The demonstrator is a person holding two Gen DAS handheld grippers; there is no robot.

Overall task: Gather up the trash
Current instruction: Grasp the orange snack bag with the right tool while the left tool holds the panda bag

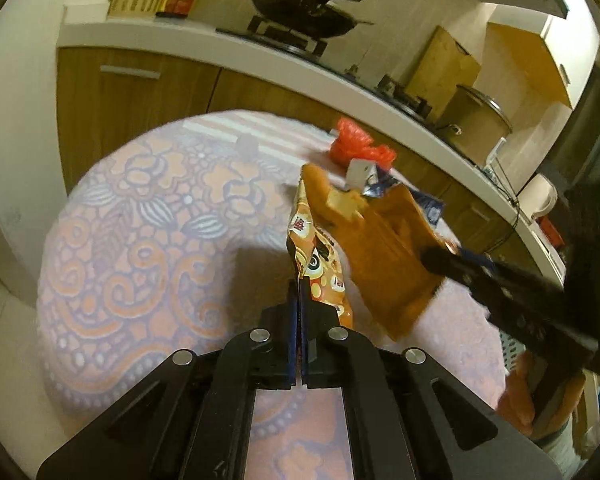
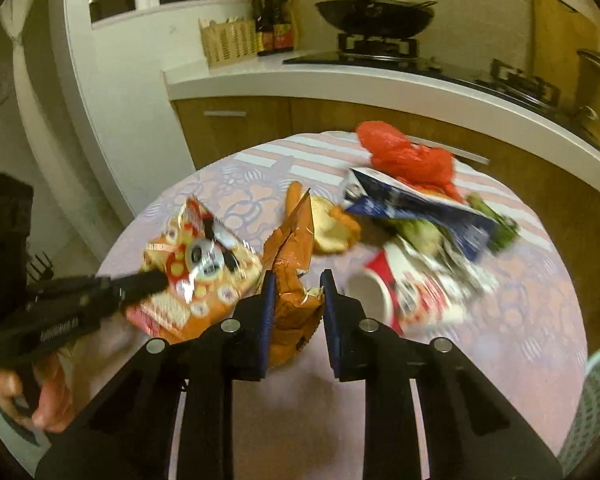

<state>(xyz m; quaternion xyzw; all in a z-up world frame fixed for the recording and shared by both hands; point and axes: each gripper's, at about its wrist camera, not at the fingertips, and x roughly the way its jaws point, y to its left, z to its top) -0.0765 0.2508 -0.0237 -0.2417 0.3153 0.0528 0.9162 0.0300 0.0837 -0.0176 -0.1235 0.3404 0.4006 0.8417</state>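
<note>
Your left gripper (image 1: 299, 300) has its jaws clamped on the patterned snack bag (image 1: 316, 256), held above the worktop (image 1: 140, 240). Your right gripper (image 2: 296, 304) has its jaws apart around the crumpled orange bag (image 2: 292, 280); close firmly on its middle before lifting toward the basket (image 2: 596, 400).

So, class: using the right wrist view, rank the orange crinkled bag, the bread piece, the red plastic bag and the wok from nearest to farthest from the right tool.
1. Orange crinkled bag, between the right tool's fingers.
2. Bread piece, just beyond, mid-table.
3. Red plastic bag, at the table's far edge, right.
4. Wok, on the stove behind.
</note>
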